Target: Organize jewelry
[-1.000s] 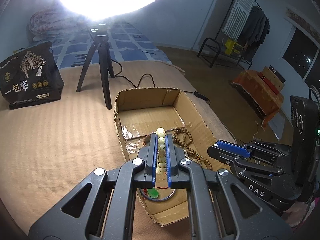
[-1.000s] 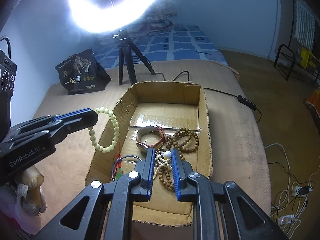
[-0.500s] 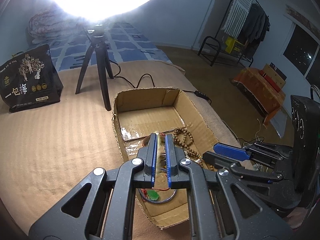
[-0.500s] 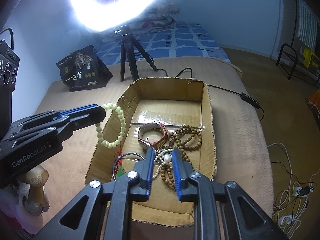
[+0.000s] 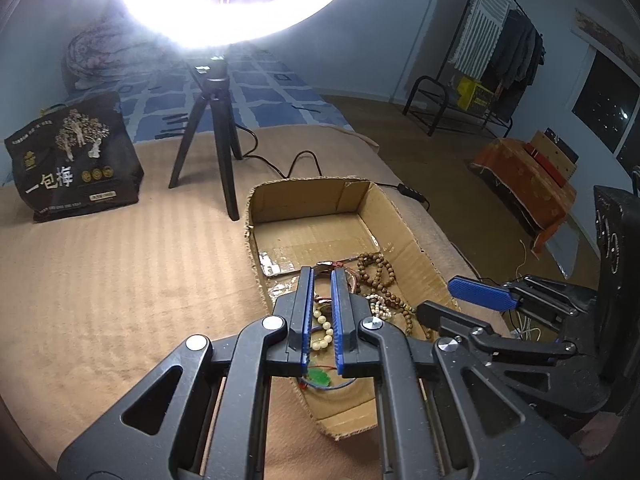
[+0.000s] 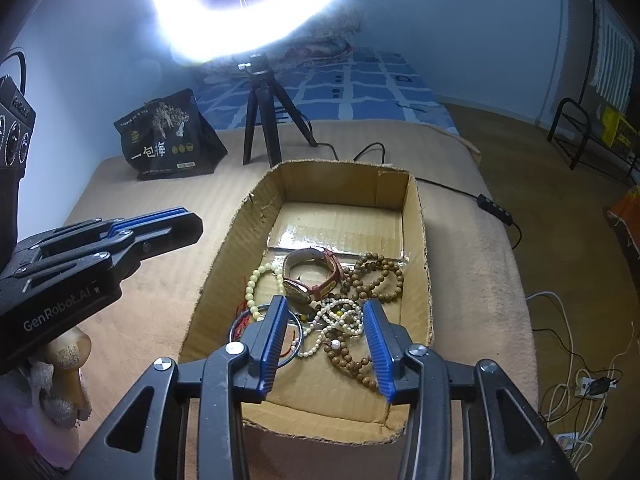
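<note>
An open cardboard box [image 6: 416, 240] [image 5: 400, 220] holds a leather-strap watch [image 6: 312, 276], brown wooden beads [image 6: 376, 276], a white bead strand [image 6: 336, 316] and a thin bangle [image 6: 256, 316]. A pale green bead bracelet [image 6: 256, 280] [image 5: 324, 328] lies inside by the left wall. My left gripper [image 5: 321, 274] [image 6: 188, 220] hovers over the box's left side, shut, with nothing in it. My right gripper [image 6: 325, 304] [image 5: 440, 298] is over the near end of the box. Its jaws are opening, and the white strand lies loose below them.
A black snack bag [image 6: 168, 140] and a ring light's tripod [image 6: 260, 120] stand behind the box on the tan bed cover. A cable [image 6: 460, 192] runs past the box's right side. Wires and a power strip [image 6: 580, 384] lie on the floor.
The pale green bracelet that hung from my left gripper now lies in the box. My right gripper's jaws have spread apart and no longer pinch the white bead strand.
</note>
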`<state>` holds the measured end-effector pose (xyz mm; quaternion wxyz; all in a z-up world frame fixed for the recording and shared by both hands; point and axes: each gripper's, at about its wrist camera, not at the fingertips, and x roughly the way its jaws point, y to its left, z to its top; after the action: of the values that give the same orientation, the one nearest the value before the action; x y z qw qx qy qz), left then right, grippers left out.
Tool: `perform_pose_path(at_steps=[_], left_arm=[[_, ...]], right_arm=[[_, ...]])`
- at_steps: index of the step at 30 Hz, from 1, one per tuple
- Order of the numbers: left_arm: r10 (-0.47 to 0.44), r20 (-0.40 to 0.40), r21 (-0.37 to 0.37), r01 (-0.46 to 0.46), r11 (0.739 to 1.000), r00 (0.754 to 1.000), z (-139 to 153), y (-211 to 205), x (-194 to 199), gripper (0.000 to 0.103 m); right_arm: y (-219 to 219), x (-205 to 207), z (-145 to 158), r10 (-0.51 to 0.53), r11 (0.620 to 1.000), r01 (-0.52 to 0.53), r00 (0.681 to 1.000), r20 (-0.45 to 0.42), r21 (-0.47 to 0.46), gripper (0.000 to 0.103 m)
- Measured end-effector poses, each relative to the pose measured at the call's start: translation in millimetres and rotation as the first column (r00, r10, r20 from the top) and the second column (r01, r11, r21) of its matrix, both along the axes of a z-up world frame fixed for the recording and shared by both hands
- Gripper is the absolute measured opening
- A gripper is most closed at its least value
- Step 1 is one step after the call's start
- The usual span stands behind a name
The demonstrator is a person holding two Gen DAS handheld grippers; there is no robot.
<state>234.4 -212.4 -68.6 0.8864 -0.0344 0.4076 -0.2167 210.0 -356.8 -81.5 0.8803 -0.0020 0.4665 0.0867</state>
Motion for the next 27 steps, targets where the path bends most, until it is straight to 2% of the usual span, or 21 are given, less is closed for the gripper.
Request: perform_pose_path(at_steps=[9,12,15,16,17,18,20,22,24,26,27], left_arm=[[0.014,0.055,0.001,-0.014,1.000,0.998,22.1,22.5,-30.4,0.006],[0.018,0.075,0.001,-0.018,1.000,0.997,29.1,30.5,-43.7,0.006],[0.017,0.094,0.003,-0.018,1.000,0.995,35.9,37.2,-57.3,0.009],[0.017,0.103,0.006,-0.017,1.000,0.995,38.5,39.1,-62.4,0.018],[0.016,0.109,0.008,-0.017,1.000,0.994,39.9,40.6,-65.4,0.032],[0.019,0.123,0.011,-0.021,1.000,0.992,43.1,43.1,-71.2,0.037],[0.017,0.155,0.028,-0.022,0.999,0.988,48.6,46.5,-82.9,0.040],[0.007,0.172,0.046,-0.015,0.999,0.985,52.2,48.4,-93.6,0.042],[0.004,0.185,0.056,-0.015,0.998,0.983,55.8,52.0,-103.9,0.055],[0.011,0.205,0.059,-0.024,0.998,0.979,60.0,56.0,-113.6,0.069],[0.016,0.213,0.060,-0.029,0.998,0.977,61.5,57.9,-117.6,0.072]], right_arm=[[8.9,-22.7,28.7,-0.010,0.999,0.012,0.998,0.056,-0.033,0.042],[11.5,-32.2,36.5,-0.017,0.999,0.020,0.997,0.070,-0.044,0.049],[13.5,-43.2,45.1,-0.029,0.998,0.034,0.996,0.086,-0.053,0.050],[13.6,-45.7,47.3,-0.032,0.998,0.036,0.995,0.090,-0.051,0.051],[14.1,-50.1,50.9,-0.038,0.998,0.042,0.994,0.098,-0.047,0.056],[14.6,-54.9,54.6,-0.044,0.998,0.049,0.993,0.110,-0.046,0.059],[14.6,-61.7,60.4,-0.052,0.997,0.058,0.990,0.128,-0.041,0.069],[14.9,-69.2,65.3,-0.057,0.998,0.061,0.988,0.142,-0.030,0.071],[14.2,-77.4,69.6,-0.071,0.997,0.074,0.985,0.154,-0.014,0.076],[13.1,-83.9,72.3,-0.084,0.996,0.086,0.982,0.167,-0.001,0.085],[12.6,-87.7,74.2,-0.092,0.996,0.092,0.980,0.175,0.004,0.086]])
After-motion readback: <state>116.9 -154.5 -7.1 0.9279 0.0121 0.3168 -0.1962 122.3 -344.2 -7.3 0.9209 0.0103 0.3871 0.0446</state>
